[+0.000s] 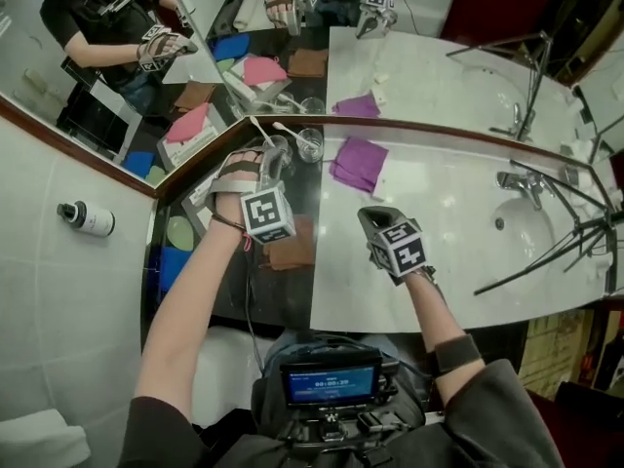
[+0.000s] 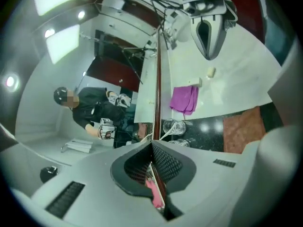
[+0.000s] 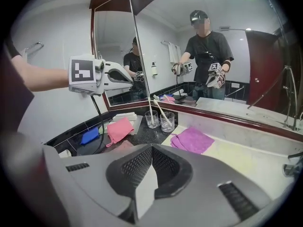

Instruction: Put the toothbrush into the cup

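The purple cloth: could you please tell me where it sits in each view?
Head view: cloth at upper centre, on the white counter.
Left gripper view: cloth just right of centre.
Right gripper view: cloth at centre, slightly right.
Shared landmark: the two glasses beside it.

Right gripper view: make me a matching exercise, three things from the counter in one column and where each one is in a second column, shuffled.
Things:
1. purple cloth
2. blue cloth
3. toothbrushes

Places:
A. standing in the glasses
B. on the white counter
C. on the black counter

Pairs: 1-B, 2-C, 3-A
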The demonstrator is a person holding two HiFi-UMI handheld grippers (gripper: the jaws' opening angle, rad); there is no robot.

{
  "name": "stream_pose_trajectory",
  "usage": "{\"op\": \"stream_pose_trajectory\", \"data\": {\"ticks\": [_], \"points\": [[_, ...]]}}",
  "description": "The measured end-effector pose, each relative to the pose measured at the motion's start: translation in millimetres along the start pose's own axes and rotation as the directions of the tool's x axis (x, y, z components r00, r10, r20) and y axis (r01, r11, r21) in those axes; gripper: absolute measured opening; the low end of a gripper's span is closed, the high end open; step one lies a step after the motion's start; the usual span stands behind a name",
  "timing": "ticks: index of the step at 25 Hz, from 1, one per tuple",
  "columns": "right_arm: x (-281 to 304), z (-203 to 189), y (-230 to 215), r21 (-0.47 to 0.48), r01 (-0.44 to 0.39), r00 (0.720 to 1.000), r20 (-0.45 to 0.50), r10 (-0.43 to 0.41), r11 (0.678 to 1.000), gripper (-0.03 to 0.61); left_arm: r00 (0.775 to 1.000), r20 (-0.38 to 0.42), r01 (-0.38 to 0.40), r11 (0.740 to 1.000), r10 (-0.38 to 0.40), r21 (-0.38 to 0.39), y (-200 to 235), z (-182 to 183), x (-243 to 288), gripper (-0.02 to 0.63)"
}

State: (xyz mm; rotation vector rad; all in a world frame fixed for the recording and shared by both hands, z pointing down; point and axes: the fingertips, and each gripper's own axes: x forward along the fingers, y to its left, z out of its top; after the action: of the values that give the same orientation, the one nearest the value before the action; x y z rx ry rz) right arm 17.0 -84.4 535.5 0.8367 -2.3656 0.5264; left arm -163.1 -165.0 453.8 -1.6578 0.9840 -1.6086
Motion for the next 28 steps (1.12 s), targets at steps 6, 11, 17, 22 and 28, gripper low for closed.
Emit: {"op": "stream_pose_trajectory", "data": {"ticks": [6,11,17,22,28], "points": [[-29,-1,-14,-0.012,0.031,0.999,0.027,-0.031,0.999,0.006,0.998,0.063,0.022,0.956,-0.004,-0.292,-2,5,-33,0.002],[-53,-4,-31,-0.006,0.057,0.997,0.048,-0.056,0.998,0.006,0.992,0.124,0.065,0.847,0.001,-0.528,-10,14,-60,0.002],[-77,-15,-49,0.020,0.074,0.995,0.072,-0.075,0.997,0.006,0.976,0.216,0.147,0.661,0.024,-0.736,-31,24,-90,0.002],[-90,-31,-62,0.057,0.084,0.993,0.078,-0.088,0.995,0.006,0.955,0.283,0.206,0.486,0.090,-0.850,-31,26,-113,0.002],[-103,-36,-68,0.073,0.077,0.990,0.109,-0.085,0.994,0.006,0.953,0.262,0.209,0.294,0.155,-0.933,-50,-1,-128,0.000]]}}
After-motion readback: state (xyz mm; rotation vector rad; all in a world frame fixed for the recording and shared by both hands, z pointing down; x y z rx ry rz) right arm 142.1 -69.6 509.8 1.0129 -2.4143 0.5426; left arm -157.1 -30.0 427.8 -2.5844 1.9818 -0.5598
